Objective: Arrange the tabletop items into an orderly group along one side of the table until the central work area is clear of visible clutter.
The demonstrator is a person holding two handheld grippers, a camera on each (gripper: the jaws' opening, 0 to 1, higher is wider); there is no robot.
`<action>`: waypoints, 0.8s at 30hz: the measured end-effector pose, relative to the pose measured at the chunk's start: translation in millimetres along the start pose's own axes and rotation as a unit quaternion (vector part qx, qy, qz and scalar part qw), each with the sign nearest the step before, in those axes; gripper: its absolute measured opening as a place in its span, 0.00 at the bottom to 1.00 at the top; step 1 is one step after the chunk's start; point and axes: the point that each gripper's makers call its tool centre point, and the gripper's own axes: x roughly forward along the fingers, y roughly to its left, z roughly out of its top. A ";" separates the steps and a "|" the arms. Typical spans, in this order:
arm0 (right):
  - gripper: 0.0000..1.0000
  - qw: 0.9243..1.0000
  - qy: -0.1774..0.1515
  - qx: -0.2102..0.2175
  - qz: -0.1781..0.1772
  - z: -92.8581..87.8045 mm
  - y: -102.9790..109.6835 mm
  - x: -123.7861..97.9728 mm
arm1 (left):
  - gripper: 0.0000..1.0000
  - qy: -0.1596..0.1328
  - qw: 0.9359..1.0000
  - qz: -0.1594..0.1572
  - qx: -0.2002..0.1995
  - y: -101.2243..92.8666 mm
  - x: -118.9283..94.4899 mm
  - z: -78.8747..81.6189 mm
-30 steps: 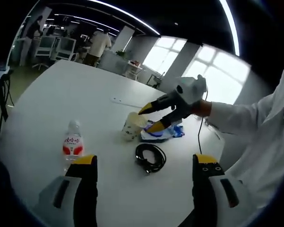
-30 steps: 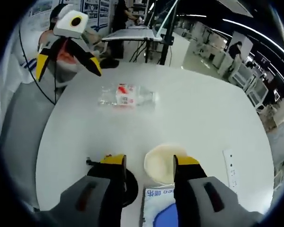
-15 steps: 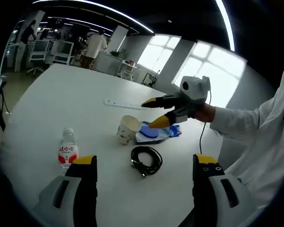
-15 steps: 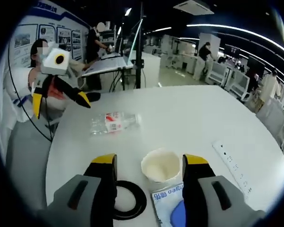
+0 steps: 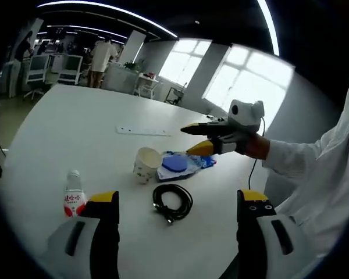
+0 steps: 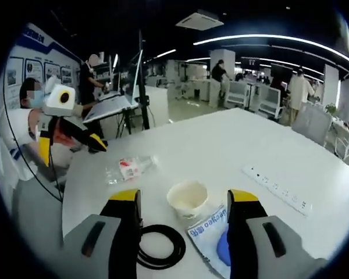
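Note:
A white paper cup (image 5: 146,164) stands upright near the middle of the white table (image 5: 75,122). A blue-and-white packet (image 5: 180,165) lies right beside it, and a coiled black cable (image 5: 172,203) lies in front. A clear water bottle (image 5: 73,197) with a red label lies on its side to the left. My right gripper (image 5: 189,141) hovers open over the packet, clear of the cup. My left gripper (image 5: 178,196) is open and holds nothing. In the right gripper view, the cup (image 6: 187,199), cable (image 6: 158,247), packet (image 6: 212,229) and bottle (image 6: 128,168) lie ahead of the open right gripper (image 6: 185,196). The left gripper (image 6: 71,149) hangs open beyond the table edge.
A white power strip (image 5: 142,131) lies flat farther out on the table; in the right gripper view this power strip (image 6: 276,189) sits to the right. A person's white sleeve (image 5: 302,168) reaches in from the right. Desks, chairs and standing people fill the room behind.
My right gripper has lifted off the cup's rim and drawn back over the packet, jaws wider. The cup stayed put. Both views have pulled back and tilted up.

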 end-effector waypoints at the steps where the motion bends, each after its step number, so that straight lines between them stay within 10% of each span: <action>1: 0.59 1.000 -0.002 0.004 -0.005 -1.2 -1.0 -2.3 | 0.85 0.001 1.000 -0.002 0.002 -1.2 1.3 0.4; 24: 0.60 0.989 0.017 0.111 -0.097 -86.3 -2.2 -44.0 | 0.84 0.059 0.997 -0.033 0.044 -13.1 48.9 -4.7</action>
